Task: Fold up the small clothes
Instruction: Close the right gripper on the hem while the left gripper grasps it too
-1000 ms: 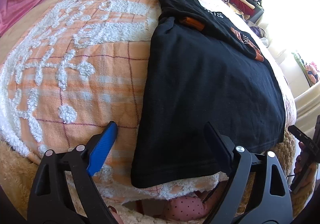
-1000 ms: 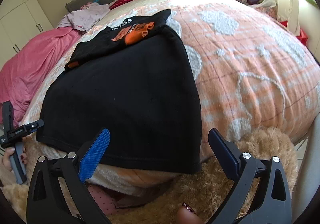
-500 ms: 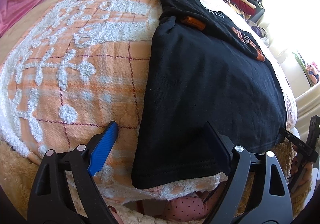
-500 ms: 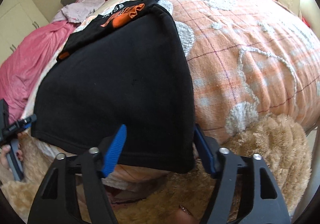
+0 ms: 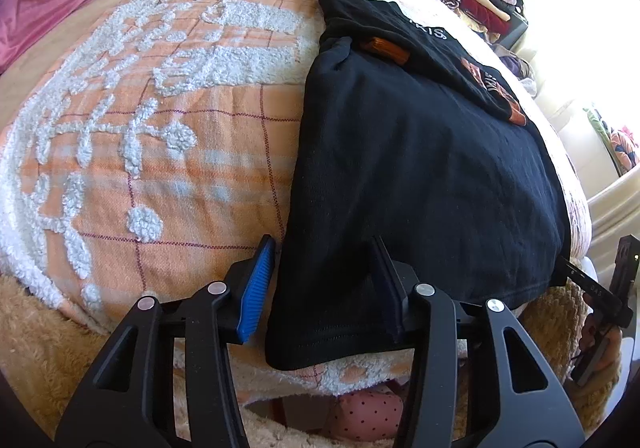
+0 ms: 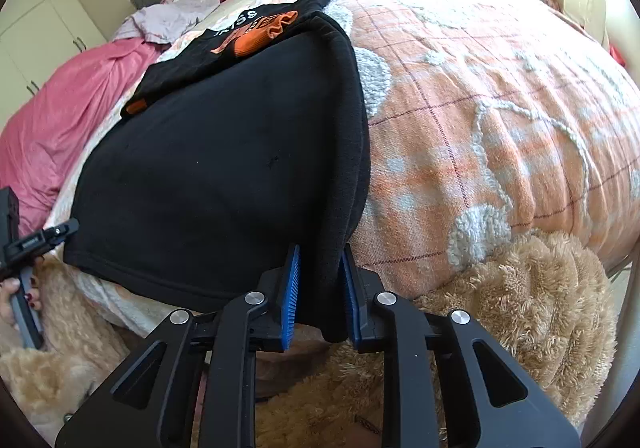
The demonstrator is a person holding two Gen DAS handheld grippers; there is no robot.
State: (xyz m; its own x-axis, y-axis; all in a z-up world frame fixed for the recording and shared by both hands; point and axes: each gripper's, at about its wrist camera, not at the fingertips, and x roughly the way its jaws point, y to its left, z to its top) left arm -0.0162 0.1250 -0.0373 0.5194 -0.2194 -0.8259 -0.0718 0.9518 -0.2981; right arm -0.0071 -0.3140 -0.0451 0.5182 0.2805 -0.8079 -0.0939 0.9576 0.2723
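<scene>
Black shirt [image 5: 420, 176] lay flat on the bed [image 5: 160, 168], long axis running away from both claws. Right claw [image 6: 320, 288], just closing, clamped the near right hem corner. Left claw [image 5: 320, 288], also closing, straddled the near left corner, pads not yet pinching.

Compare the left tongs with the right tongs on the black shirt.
Left tongs stand wide; right tongs are nearly shut. Left tongs only straddle one hem corner of the black shirt; right tongs pinch the other corner, bunched. Both have just been closing, with shirt cloth between their jaws.

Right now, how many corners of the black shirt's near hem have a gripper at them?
2: the right gripper pinches one corner of the black shirt; the left gripper straddles the other corner.
</scene>
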